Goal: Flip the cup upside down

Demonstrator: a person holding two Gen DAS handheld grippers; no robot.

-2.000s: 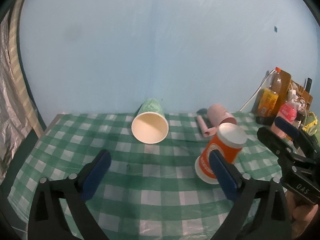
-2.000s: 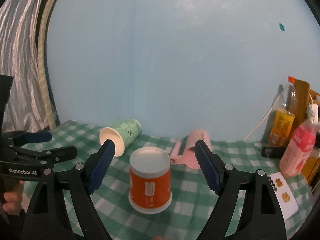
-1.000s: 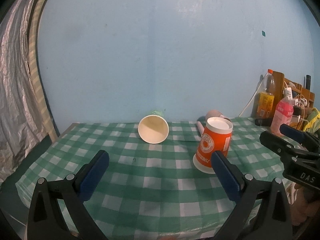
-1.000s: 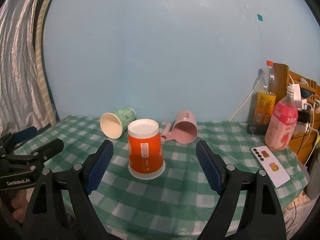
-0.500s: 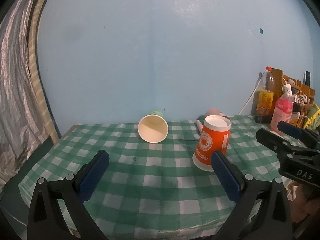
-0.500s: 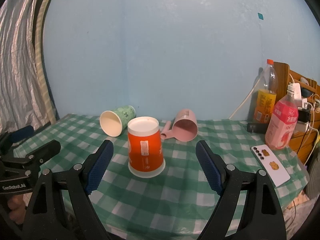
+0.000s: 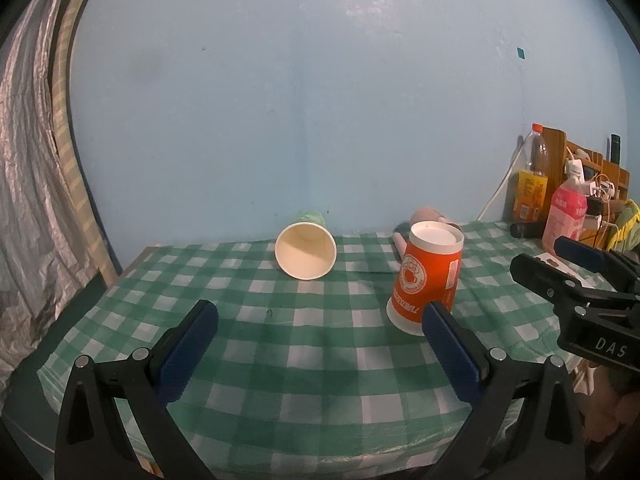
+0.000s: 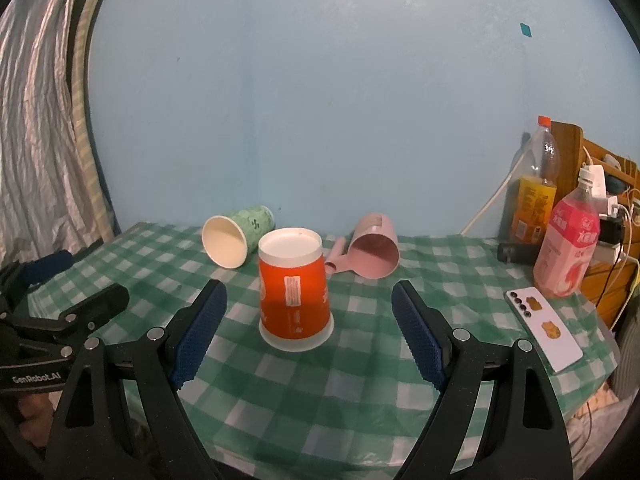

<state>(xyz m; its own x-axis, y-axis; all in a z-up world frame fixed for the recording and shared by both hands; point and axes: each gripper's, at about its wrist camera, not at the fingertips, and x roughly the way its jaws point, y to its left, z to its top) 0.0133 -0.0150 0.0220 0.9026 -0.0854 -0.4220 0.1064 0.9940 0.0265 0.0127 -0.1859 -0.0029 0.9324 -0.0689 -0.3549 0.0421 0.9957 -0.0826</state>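
Note:
An orange paper cup (image 8: 294,292) stands upside down on the green checked tablecloth (image 8: 360,380), white base up; it also shows in the left wrist view (image 7: 427,280). My right gripper (image 8: 309,328) is open and empty, its blue pads on either side of the cup but nearer the camera, apart from it. My left gripper (image 7: 320,354) is open and empty, above the cloth to the left of the cup; it also shows at the left of the right wrist view (image 8: 64,292).
A green paper cup (image 8: 236,240) lies on its side at the back, mouth toward me. A pink plastic mug (image 8: 374,251) lies on its side beside it. A phone (image 8: 542,328), a pink bottle (image 8: 568,248) and an orange bottle (image 8: 532,196) stand at the right.
Both grippers have drawn back from the orange cup and risen slightly. The cup, tilted in the left wrist view two seconds ago, now stands steady on its rim.

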